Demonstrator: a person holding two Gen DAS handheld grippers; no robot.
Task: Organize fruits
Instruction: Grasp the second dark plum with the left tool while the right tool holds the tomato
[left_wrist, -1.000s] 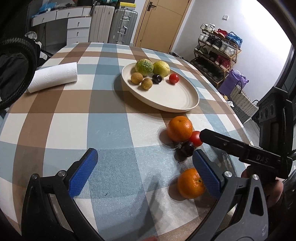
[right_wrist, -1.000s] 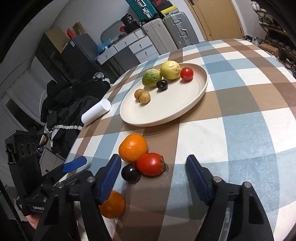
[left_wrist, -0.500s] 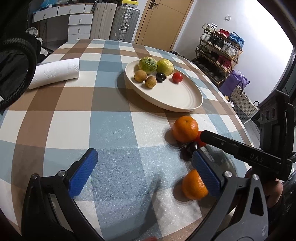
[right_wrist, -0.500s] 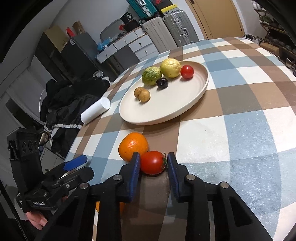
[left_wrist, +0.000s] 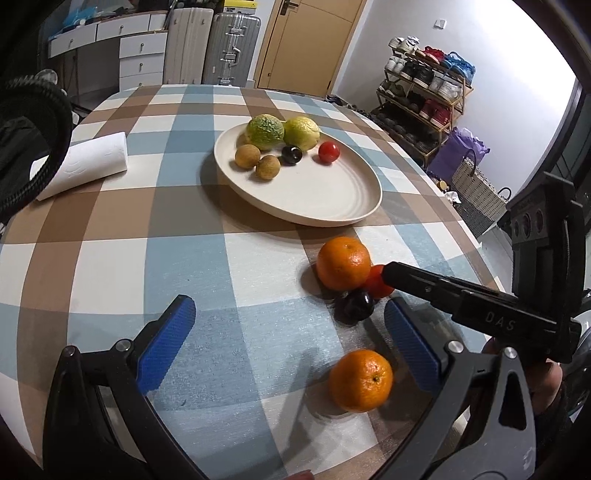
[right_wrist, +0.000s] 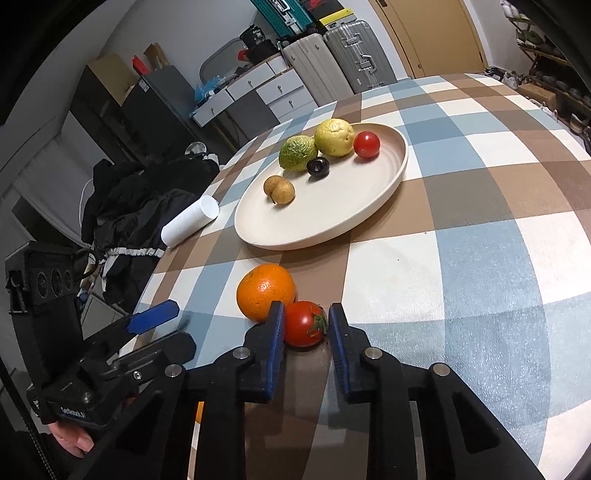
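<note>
My right gripper (right_wrist: 306, 326) is shut on a red tomato (right_wrist: 303, 323) that rests beside an orange (right_wrist: 265, 291) on the checked tablecloth. In the left wrist view the same tomato (left_wrist: 376, 281) peeks out behind the right gripper's finger (left_wrist: 443, 290), next to that orange (left_wrist: 343, 263) and a dark plum (left_wrist: 355, 306). A second orange (left_wrist: 361, 380) lies nearer, by the right-hand fingertip of my left gripper (left_wrist: 288, 341), which stands open and empty. The cream plate (left_wrist: 332, 206) holds a green fruit (left_wrist: 265, 127), a yellow one (left_wrist: 301, 131), two small brown fruits, a dark plum and a small tomato (left_wrist: 328, 151).
A white paper roll (left_wrist: 83, 164) lies at the table's left side, near dark clothing (right_wrist: 140, 199) on a chair. Suitcases, drawers and a door stand behind the table; a shoe rack (left_wrist: 424, 92) is at the right. The table edge curves close on the right.
My right gripper has shut from wide open onto the red tomato. The left gripper has drifted a little, staying open; the fruits on the table have kept their places.
</note>
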